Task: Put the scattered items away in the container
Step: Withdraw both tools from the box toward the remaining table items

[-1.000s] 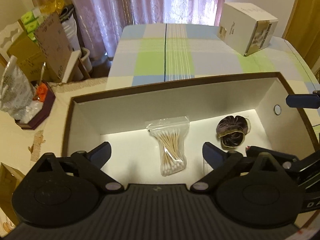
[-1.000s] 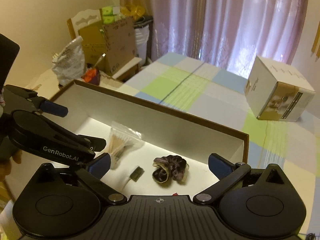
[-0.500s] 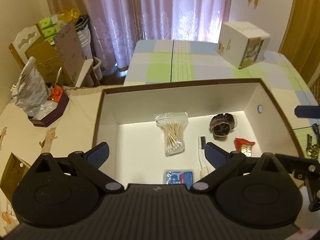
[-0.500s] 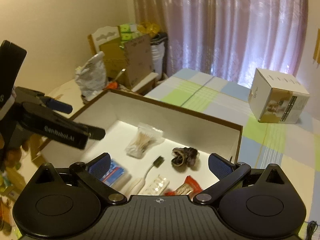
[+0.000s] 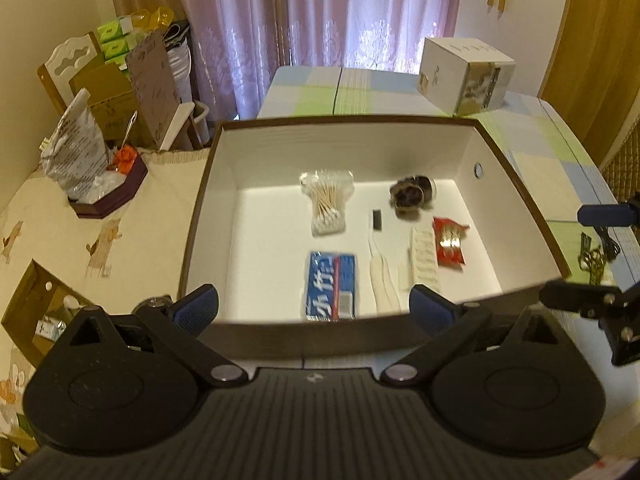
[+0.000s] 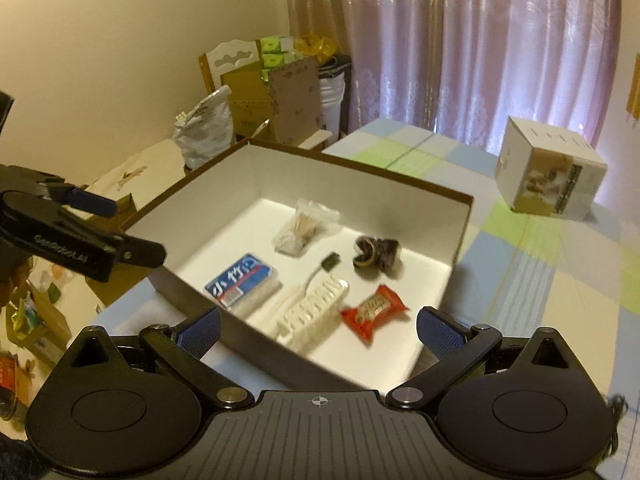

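**Both grippers wide open over filled box**

Brown-rimmed white cardboard box [image 5: 208, 200] on checked tablecloth [image 6: 532, 256], just ahead of both tools. Left gripper [image 5: 314, 308] spread wide, empty, fingertips at near box wall. Right gripper [image 6: 318, 326] likewise wide apart, gripping nothing. Inside box, clear of both: blue tissue pack [image 5: 330, 285], white toothbrush [image 5: 378, 256], cotton-swab bag [image 5: 327, 202], white blister strip [image 6: 314, 312], red snack wrapper [image 6: 374, 310], dark brown scrunchie [image 5: 412, 192].

Dim warm light, curtain glow, fisheye blur
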Motion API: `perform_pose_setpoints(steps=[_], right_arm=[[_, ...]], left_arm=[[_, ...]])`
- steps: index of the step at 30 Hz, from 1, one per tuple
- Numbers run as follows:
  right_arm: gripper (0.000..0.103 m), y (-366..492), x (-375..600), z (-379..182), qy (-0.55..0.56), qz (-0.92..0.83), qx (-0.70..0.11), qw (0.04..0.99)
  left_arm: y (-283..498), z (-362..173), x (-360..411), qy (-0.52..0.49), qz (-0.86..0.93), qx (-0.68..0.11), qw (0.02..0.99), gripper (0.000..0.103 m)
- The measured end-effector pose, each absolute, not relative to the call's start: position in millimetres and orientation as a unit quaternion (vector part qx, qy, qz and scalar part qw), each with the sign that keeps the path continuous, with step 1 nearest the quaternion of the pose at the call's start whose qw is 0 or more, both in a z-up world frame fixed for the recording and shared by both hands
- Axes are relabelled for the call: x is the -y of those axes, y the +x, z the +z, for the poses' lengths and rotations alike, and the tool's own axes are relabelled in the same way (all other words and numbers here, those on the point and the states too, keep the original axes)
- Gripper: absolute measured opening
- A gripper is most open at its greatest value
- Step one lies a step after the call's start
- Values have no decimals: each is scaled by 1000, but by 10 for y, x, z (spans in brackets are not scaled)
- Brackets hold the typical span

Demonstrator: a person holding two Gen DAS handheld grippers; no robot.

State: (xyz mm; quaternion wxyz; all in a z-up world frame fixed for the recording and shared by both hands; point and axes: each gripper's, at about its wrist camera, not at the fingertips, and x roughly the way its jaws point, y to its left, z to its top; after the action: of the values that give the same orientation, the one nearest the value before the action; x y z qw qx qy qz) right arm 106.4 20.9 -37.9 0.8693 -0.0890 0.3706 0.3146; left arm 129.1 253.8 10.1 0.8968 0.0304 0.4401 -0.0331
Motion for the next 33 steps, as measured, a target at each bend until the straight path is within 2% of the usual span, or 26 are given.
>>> perform_pose_setpoints(steps=[18,33], right_arm=[[101,787,412,-592,-86,293,-431,849],[101,601,1582,-678,-46,195,-474,857]], left_arm=[[929,-192,-1809,40,-65,-495,866,100],[872,-385,-772,58,-155,-512,843,99]])
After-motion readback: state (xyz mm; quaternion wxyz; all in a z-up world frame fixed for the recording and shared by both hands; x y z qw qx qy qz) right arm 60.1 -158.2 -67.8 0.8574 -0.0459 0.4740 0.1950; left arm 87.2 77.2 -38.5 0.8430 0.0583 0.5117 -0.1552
